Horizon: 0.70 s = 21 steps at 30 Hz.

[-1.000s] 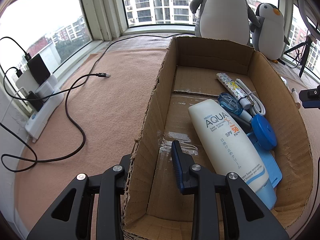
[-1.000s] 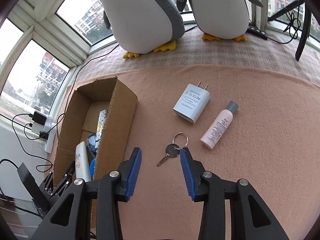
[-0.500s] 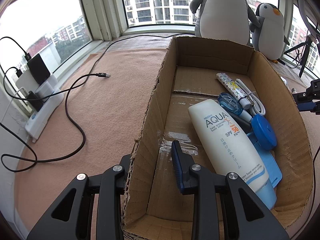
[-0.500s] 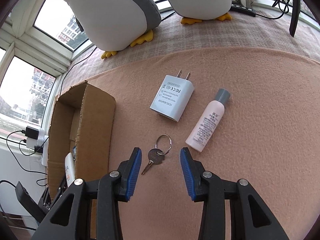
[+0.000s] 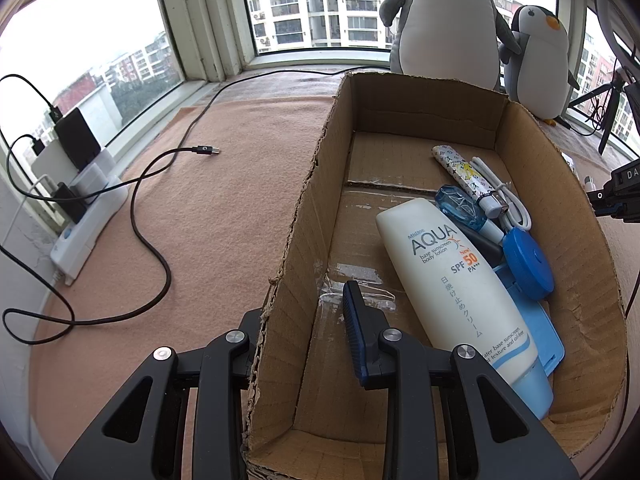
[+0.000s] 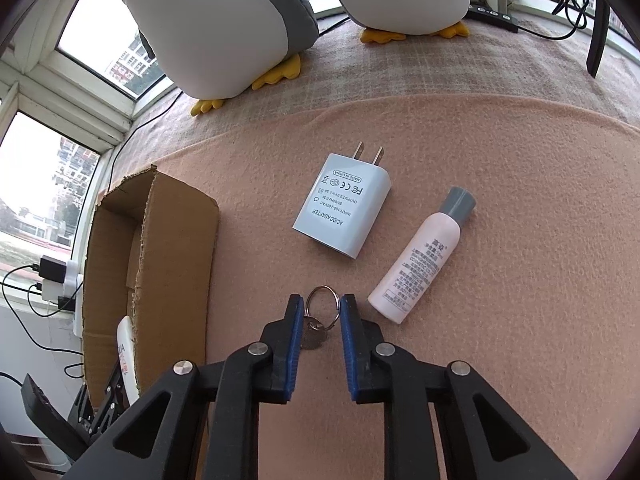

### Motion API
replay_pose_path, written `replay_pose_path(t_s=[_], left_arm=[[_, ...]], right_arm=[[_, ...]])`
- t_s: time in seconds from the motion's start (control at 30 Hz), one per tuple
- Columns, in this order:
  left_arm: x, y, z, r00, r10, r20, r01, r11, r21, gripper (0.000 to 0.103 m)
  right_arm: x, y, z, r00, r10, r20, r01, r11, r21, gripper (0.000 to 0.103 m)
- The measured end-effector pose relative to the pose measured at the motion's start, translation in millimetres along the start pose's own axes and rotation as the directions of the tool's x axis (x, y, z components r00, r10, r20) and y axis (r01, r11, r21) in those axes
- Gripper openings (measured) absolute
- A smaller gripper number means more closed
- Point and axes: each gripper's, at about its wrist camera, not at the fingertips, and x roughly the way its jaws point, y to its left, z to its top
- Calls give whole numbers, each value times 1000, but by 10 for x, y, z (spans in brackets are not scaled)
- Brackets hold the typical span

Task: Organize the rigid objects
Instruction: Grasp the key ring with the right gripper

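Note:
A cardboard box holds a white sunscreen tube, a blue round case and several small items. My left gripper straddles the box's left wall, one finger inside and one outside, holding the wall. In the right wrist view a key on a ring lies on the pink mat between my right gripper's open blue pads, which have narrowed around it. A white charger plug and a pink bottle with grey cap lie beyond. The box stands to the left.
Two plush penguins stand at the back by the window. A black cable and a white power strip lie left of the box. A tripod leg stands at the far right.
My right gripper has moved down and forward over the key, and its pads have narrowed around the key ring. The left gripper and the box have not moved.

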Motion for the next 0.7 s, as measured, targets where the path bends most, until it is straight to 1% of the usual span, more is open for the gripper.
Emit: replay_pose_path(t_s=[0.1,0.2,0.3,0.47,0.7], left_arm=[[-1,0,-1,1000,0,0,0,1000,0,27],[-1,-1,-1,1000,0,0,0,1000,0,27],[-1,-1,-1,1000,0,0,0,1000,0,27],[1,-1,1,1000,1,0,-1,1000,1,27],[-1,-2,-1,1000,0,0,0,1000,0,27]], right_arm=[[-9,15,-14,1000,-9,3,9,1000,-19,5],[-48,54,-39,1000,-19,24,20,999,-50,3],[-122,119,-67,998,-40,50,45,995,-91,2],[-311,271,-116,994,-53,97,69,983,-169,2],[-692,614,-130,983,-26,180,77,956,-282,2]])
